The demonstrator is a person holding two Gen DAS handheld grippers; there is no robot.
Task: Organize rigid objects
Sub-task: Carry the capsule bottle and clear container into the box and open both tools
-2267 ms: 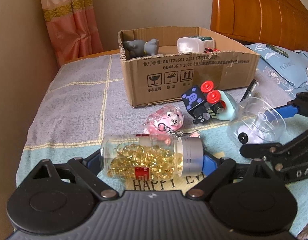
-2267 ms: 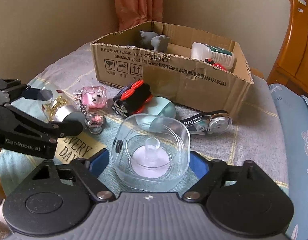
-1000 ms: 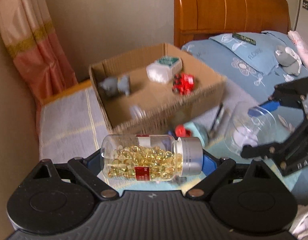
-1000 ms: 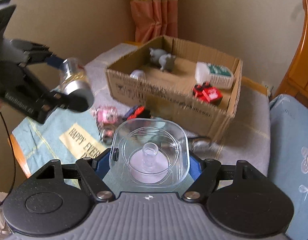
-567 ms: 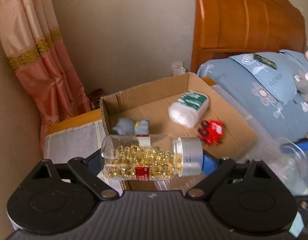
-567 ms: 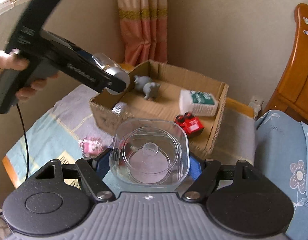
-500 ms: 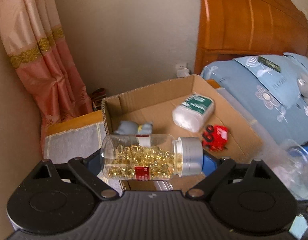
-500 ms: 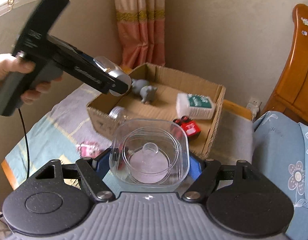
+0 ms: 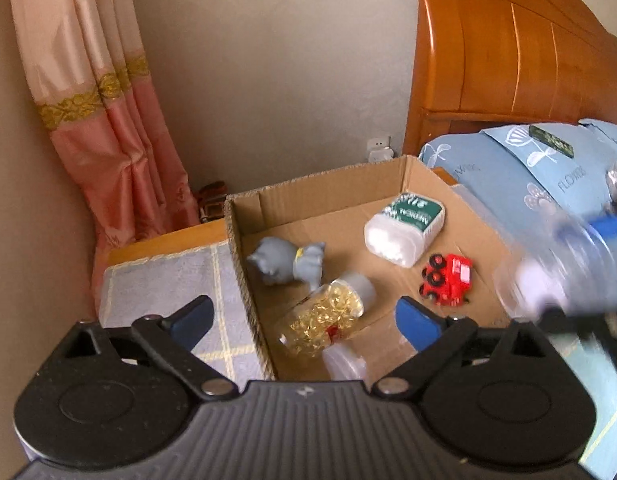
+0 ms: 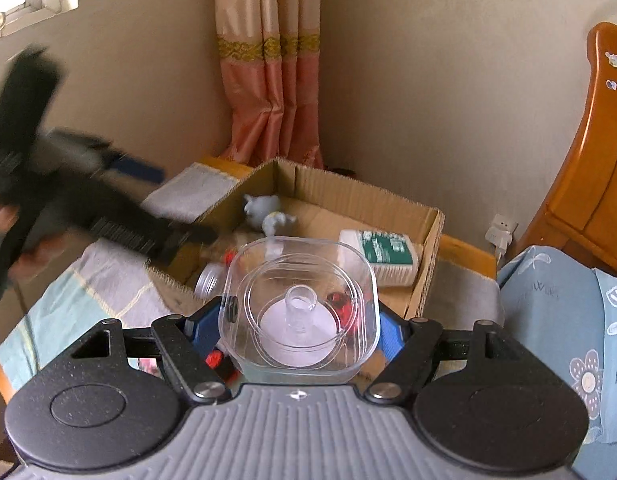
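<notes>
My left gripper [image 9: 304, 318] is open and empty above the near left corner of the cardboard box [image 9: 332, 192]. The clear bottle of yellow capsules [image 9: 328, 318] lies tilted on the box floor below it. My right gripper [image 10: 300, 320] is shut on a clear square plastic container [image 10: 300, 308] and holds it over the near side of the box [image 10: 356, 196]. In the left wrist view that container [image 9: 548, 280] is a blur at the right. The left gripper [image 10: 140, 204] shows blurred at the left of the right wrist view.
The box also holds a grey cat figure [image 9: 286, 264], a white bottle with a green label [image 9: 404, 228] and a red toy car [image 9: 448, 284]. A grey checked cloth [image 9: 168, 280] covers the table. A blue pillow [image 9: 540, 176], a wooden headboard [image 9: 508, 60] and a curtain [image 9: 100, 120] surround it.
My left gripper has opened and the capsule bottle has dropped into the box. My right gripper has moved with the clear container closer over the box.
</notes>
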